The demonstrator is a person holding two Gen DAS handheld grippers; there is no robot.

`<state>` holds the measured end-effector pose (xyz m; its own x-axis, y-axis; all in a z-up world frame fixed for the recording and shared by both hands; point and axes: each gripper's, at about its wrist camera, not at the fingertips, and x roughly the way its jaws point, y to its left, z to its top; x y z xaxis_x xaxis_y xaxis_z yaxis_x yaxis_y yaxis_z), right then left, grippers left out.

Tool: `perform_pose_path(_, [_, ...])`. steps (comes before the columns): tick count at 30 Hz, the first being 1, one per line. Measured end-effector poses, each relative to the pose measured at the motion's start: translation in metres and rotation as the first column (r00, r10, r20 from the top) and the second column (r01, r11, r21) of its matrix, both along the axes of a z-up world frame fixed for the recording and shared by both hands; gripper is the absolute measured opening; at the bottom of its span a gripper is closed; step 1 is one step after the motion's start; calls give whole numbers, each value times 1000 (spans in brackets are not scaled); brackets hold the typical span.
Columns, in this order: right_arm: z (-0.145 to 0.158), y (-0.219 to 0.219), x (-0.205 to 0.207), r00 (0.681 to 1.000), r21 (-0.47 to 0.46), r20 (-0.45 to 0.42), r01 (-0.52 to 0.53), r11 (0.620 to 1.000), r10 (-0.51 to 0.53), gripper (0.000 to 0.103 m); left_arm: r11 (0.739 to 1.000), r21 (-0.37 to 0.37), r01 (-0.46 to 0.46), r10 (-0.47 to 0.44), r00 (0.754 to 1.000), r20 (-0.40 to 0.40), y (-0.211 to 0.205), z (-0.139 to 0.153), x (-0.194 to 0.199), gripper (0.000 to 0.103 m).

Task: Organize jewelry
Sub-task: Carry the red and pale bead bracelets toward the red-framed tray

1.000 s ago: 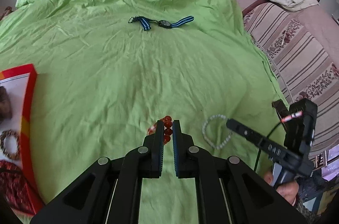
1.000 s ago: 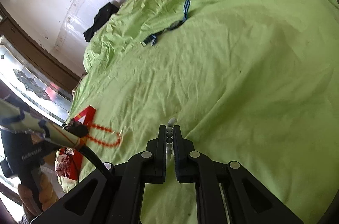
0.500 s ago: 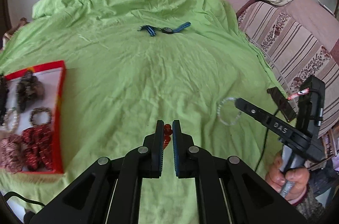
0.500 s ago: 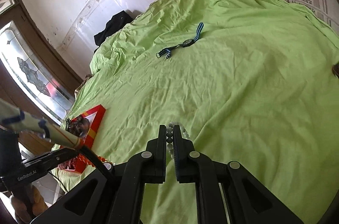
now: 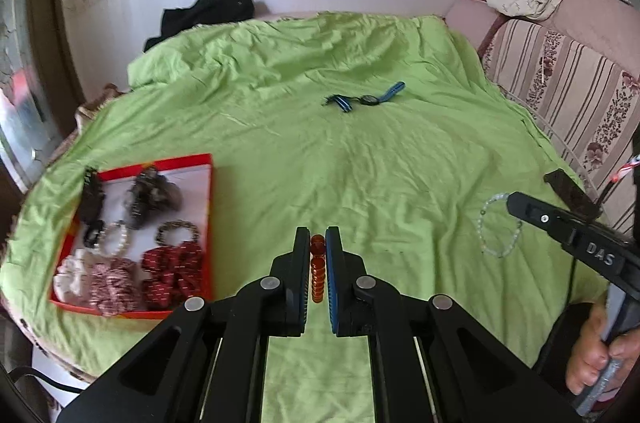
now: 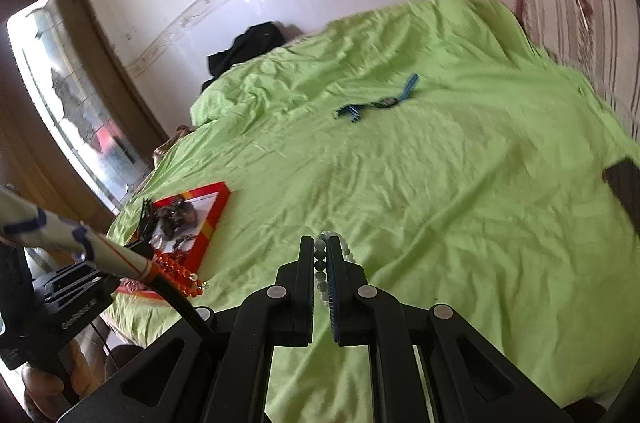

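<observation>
- Left tool (image 5: 318, 255), at the bottom centre of the left wrist view, is clenched on a red bead bracelet (image 5: 317, 273); the beads stand in a column between its pads, clear of the green bed sheet (image 5: 360, 183).
- Right tool (image 6: 320, 259), at the bottom centre of the right wrist view, is clenched on a pale bead bracelet (image 6: 322, 255); in the left wrist view that same loop hangs from its tip at the right edge of the frame.
- Both pieces look lifted off the sheet, so the step in hand reads as the carry towards the red tray (image 5: 206, 223), which lies at the lower left of the left wrist view and already holds hair ties, clips and beaded bands.
- A blue-strapped watch (image 5: 368, 99) lies on the sheet in the upper middle, well apart from the tray and untouched.
- Next, I judge, each tool needs to come over a bare patch of the tray's white floor, go low, then let go, one after the other so the two do not crowd each other.
- Beaded loops swing and roll; a release from high up could send one over the shallow rim.
</observation>
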<state>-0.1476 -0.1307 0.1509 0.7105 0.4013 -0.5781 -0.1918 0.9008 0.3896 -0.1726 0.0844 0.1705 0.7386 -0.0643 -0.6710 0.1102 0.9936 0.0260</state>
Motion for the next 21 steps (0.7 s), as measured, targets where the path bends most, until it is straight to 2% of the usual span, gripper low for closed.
perform_pose_path(8, [24, 38, -20, 997, -65, 56, -57, 996, 61, 7, 999, -9, -43, 43, 999, 33, 21, 12, -17, 7])
perform_pose_path(21, [34, 54, -40, 993, -96, 76, -80, 992, 88, 7, 998, -9, -66, 66, 997, 46, 28, 19, -31, 7])
